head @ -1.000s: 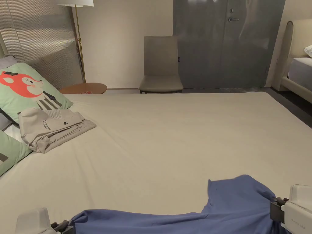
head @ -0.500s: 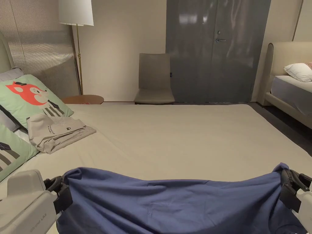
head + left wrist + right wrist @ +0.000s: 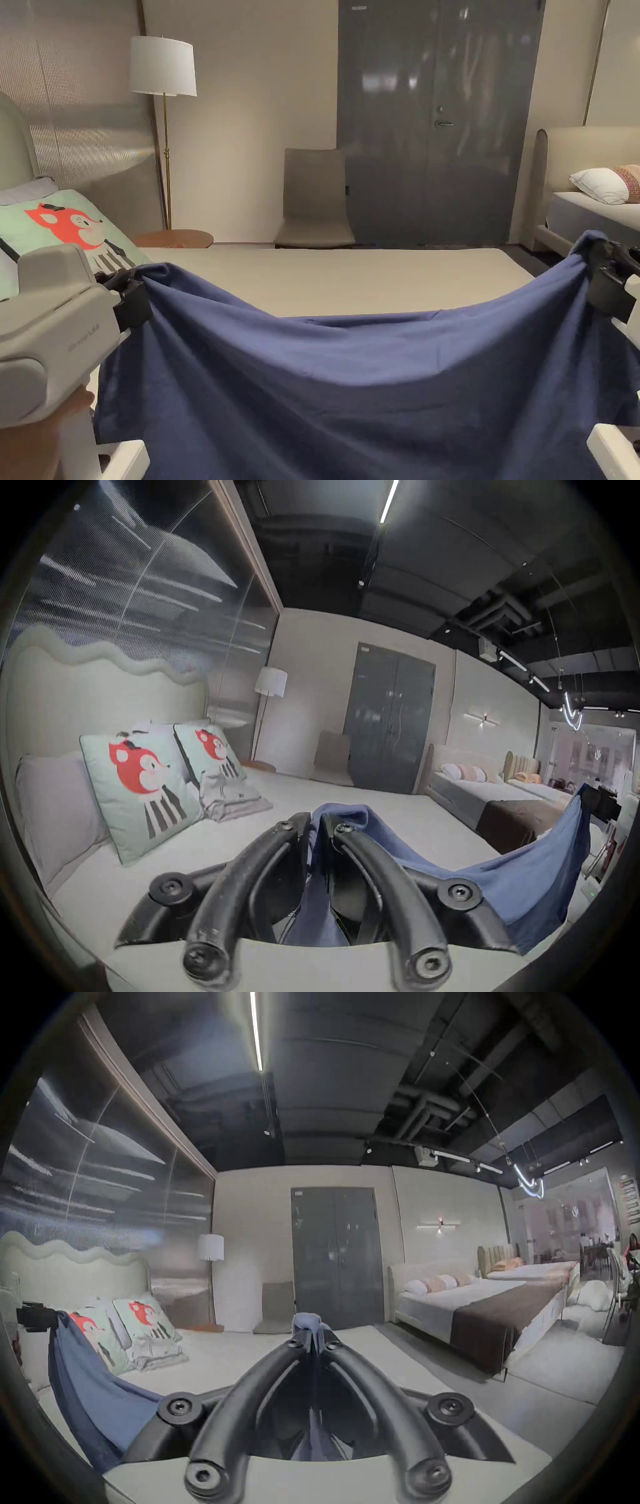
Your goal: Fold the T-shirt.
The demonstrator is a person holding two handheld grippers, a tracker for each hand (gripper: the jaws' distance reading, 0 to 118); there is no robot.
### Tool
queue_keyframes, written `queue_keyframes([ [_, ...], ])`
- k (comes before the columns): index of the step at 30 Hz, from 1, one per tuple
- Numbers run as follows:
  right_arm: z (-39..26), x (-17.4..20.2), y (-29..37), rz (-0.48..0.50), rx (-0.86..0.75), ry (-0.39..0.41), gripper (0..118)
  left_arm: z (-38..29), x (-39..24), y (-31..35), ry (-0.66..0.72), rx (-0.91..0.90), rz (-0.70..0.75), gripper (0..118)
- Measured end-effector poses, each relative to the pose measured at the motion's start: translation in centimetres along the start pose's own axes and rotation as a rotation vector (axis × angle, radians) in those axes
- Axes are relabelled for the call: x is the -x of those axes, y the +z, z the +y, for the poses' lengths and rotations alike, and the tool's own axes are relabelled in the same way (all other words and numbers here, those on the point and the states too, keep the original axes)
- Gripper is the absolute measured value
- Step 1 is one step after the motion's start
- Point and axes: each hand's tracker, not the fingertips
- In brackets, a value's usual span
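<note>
The blue T-shirt (image 3: 350,387) hangs spread in the air above the bed (image 3: 350,278), stretched between the two grippers with its top edge sagging in a shallow curve in the middle. The left gripper (image 3: 134,294) is raised at the left of the head view, and in the left gripper view its jaws are closed tight on a bunched corner of the T-shirt (image 3: 519,878), a fold of blue cloth poking up between their tips at the left gripper (image 3: 316,821). The right gripper (image 3: 600,262) is up at the right edge of the head view; in the right gripper view its jaws are likewise pressed together on the other corner, with a small knot of cloth standing above the tips at the right gripper (image 3: 313,1333). From there the T-shirt (image 3: 90,1383) runs off to the far left, where the left gripper (image 3: 52,1319) holds it. On the bed's far left side lie fox pillows (image 3: 138,785) with a folded grey garment (image 3: 232,797) just in front of them. Beyond the bed stand a floor lamp (image 3: 164,65), a round side table (image 3: 172,237), a chair (image 3: 314,200) and a dark double door (image 3: 437,125). A second bed (image 3: 485,1303) stands to the right.
</note>
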Motion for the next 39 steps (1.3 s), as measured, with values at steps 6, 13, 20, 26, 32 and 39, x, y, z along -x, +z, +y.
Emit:
queue_keyframes([
  [6, 5.9, 0.9, -5.8, 0.004, -0.06, 0.005, 3, 7.0, -0.6, -5.2, -0.008, -0.065, -0.002, 5],
  [13, 11.1, 2.2, -14.6, 0.012, -0.121, 0.009, 3, 13.5, -1.0, -13.0, 0.009, -0.115, 0.018, 5],
  [20, 13.6, 3.3, -23.5, 0.01, -0.165, 0.007, 3, 17.6, -1.3, -21.8, 0.024, -0.165, 0.049, 5],
  [26, 14.1, 4.1, -29.7, -0.004, -0.197, 0.048, 3, 19.3, -1.8, -27.7, 0.019, -0.224, 0.06, 5],
  [32, 12.8, 4.3, -33.6, -0.011, -0.209, 0.059, 3, 18.1, -2.2, -31.5, 0.006, -0.25, 0.067, 5],
  [39, 8.6, 3.7, -35.4, -0.006, -0.138, 0.071, 3, 14.8, -1.4, -33.8, 0.048, -0.197, 0.075, 5],
])
